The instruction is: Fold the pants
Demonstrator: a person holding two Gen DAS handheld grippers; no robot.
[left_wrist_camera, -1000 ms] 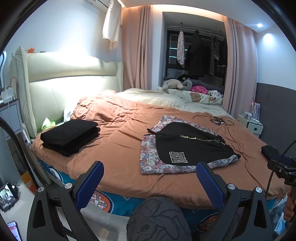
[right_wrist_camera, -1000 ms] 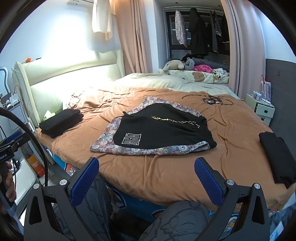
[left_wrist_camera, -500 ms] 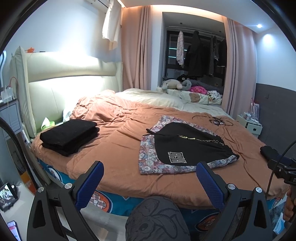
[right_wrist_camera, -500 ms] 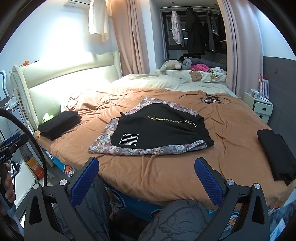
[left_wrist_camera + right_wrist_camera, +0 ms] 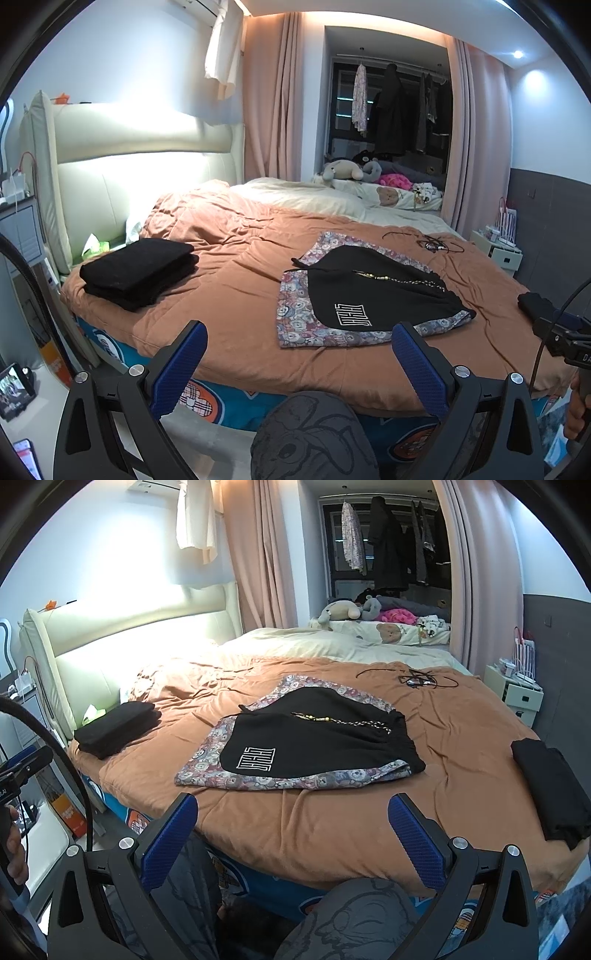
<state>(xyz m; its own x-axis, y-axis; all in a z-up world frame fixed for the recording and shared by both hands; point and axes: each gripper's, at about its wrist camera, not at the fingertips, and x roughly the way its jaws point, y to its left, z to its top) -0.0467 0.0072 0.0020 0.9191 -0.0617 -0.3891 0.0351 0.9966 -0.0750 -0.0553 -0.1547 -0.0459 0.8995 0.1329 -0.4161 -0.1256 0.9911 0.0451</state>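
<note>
Black pants (image 5: 373,291) with a white square logo lie flat on a floral patterned garment (image 5: 295,314) in the middle of the bed; the right wrist view shows the same black pants (image 5: 317,734) on the floral garment (image 5: 207,760). My left gripper (image 5: 300,363) is open, held off the bed's near edge, short of the pants. My right gripper (image 5: 291,834) is open too, also in front of the bed edge with nothing between its fingers.
An orange blanket (image 5: 236,266) covers the bed. A folded black stack (image 5: 138,271) sits at the left end, another black garment (image 5: 550,786) at the right. Cables (image 5: 413,677) lie farther back. A nightstand (image 5: 515,694) stands right. The person's patterned knee (image 5: 314,439) is below.
Both grippers have drifted slightly back and up from the bed; the pants look a little farther away. Both stay open.
</note>
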